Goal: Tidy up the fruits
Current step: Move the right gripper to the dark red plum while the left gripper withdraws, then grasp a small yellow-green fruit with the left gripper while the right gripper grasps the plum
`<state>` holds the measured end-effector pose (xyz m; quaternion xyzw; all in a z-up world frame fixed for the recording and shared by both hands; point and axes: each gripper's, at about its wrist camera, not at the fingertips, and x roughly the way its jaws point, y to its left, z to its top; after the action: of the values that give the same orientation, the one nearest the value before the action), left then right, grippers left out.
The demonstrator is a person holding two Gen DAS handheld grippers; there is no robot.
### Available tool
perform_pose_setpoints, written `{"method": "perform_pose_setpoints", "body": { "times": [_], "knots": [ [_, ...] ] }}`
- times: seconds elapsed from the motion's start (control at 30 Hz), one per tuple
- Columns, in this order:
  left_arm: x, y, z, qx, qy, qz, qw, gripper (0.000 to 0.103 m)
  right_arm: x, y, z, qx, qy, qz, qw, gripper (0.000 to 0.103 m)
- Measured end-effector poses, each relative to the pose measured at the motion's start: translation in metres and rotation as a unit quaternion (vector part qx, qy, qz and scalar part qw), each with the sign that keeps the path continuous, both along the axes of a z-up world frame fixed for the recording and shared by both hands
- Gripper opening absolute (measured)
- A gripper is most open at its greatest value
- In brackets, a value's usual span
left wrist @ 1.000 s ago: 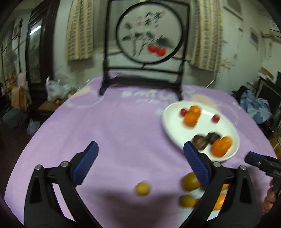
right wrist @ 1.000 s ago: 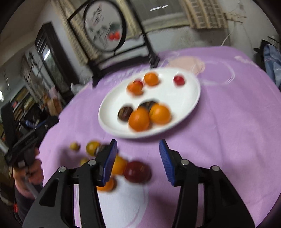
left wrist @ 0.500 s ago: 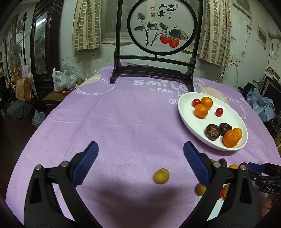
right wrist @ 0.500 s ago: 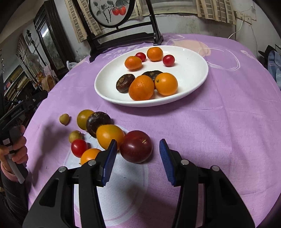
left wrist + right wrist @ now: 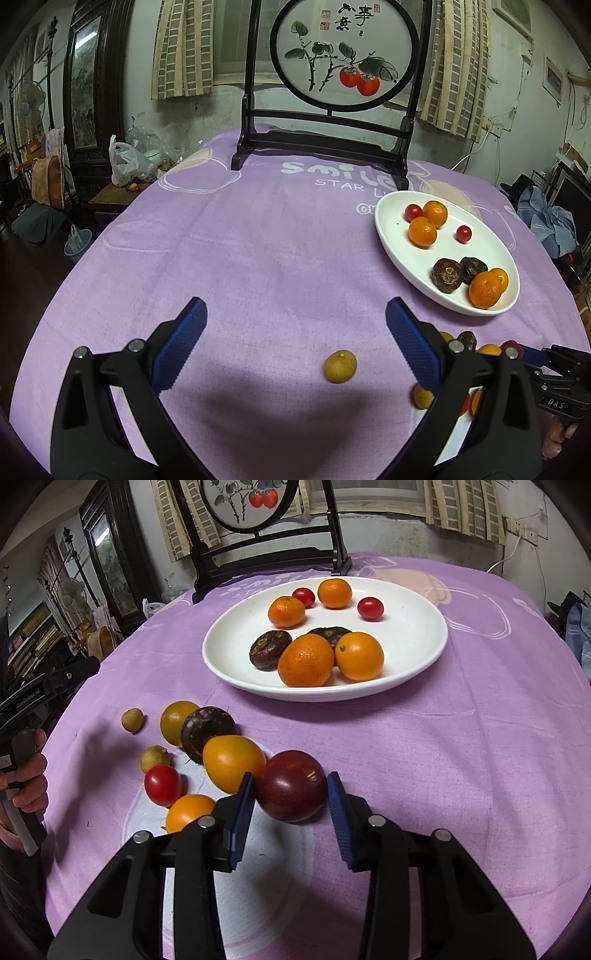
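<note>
Tabletop: a round tabletop [image 5: 461,760] under a lilac printed cloth carries everything.
Plate: the white oval ceramic plate [image 5: 417,664] sits at the far side, already holding four oranges, two cherry tomatoes and two dark brown wrinkled fruits.
Loose pile: near the right gripper, an oval yellow-orange fruit [image 5: 232,762], a dark brown round fruit [image 5: 205,729], a greenish-yellow one [image 5: 175,720], a cherry tomato [image 5: 162,784] and small tan fruits lie on the cloth.
Progress: roughly half sorted, I judge; the loose pile is still to go.
Right gripper: the right gripper [image 5: 291,794] brackets the dark red round plum [image 5: 291,784], which rests on the tabletop; its jaws have just been closing, pads at the plum's flanks, the right one not clearly pressing.
Left gripper: the left gripper [image 5: 295,347] hangs spread wide and empty over bare cloth.
Change: the right gripper's jaws stood wider half a second back, and the gripper has come down around the plum.
</note>
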<state>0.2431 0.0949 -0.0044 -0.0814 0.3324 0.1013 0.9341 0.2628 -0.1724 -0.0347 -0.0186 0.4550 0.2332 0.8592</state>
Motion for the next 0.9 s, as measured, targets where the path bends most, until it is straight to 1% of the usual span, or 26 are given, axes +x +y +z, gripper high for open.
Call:
{"method": "perform_pose_setpoints", "body": {
  "times": [0.17,0.23,0.37,0.47,0.53,0.57,0.6,0.73,0.8,0.83,0.9],
  "knots": [
    [-0.002,0.004,0.000,0.013,0.001,-0.004,0.9999,0.099,0.002,-0.009,0.005,0.022,0.001,-0.018,1.000,0.039],
    [-0.004,0.006,-0.002,0.019,0.005,-0.021,0.9996,0.099,0.003,-0.014,0.009,0.030,-0.005,-0.031,0.999,0.039],
    [-0.004,-0.002,-0.011,0.035,0.020,-0.055,0.9977,0.096,0.005,-0.019,0.009,0.039,0.002,-0.044,0.998,0.039],
    [-0.002,-0.014,-0.019,0.039,0.036,-0.089,0.9946,0.085,0.003,-0.019,0.011,0.038,-0.002,-0.046,0.998,0.039],
    [0.001,-0.024,-0.026,0.043,0.048,-0.111,0.9918,0.075,0.003,-0.019,0.011,0.039,-0.001,-0.046,0.998,0.039],
    [0.002,-0.028,-0.029,0.048,0.054,-0.119,0.9903,0.072,0.002,-0.019,0.011,0.038,0.000,-0.046,0.998,0.039],
    [0.003,-0.033,-0.034,0.053,0.062,-0.128,0.9885,0.065,0.002,-0.018,0.010,0.036,0.001,-0.046,0.998,0.039],
    [0.008,-0.039,-0.046,0.056,0.083,-0.140,0.9851,0.049,0.002,-0.019,0.009,0.035,0.004,-0.048,0.998,0.039],
    [0.009,-0.039,-0.050,0.053,0.088,-0.141,0.9847,0.043,0.002,-0.019,0.010,0.036,0.005,-0.047,0.998,0.039],
    [0.010,-0.038,-0.052,0.052,0.091,-0.140,0.9847,0.040,0.002,-0.019,0.009,0.036,0.005,-0.047,0.998,0.039],
    [0.012,-0.037,-0.055,0.053,0.098,-0.137,0.9843,0.038,0.002,-0.019,0.009,0.036,0.006,-0.048,0.998,0.039]
  ]
}}
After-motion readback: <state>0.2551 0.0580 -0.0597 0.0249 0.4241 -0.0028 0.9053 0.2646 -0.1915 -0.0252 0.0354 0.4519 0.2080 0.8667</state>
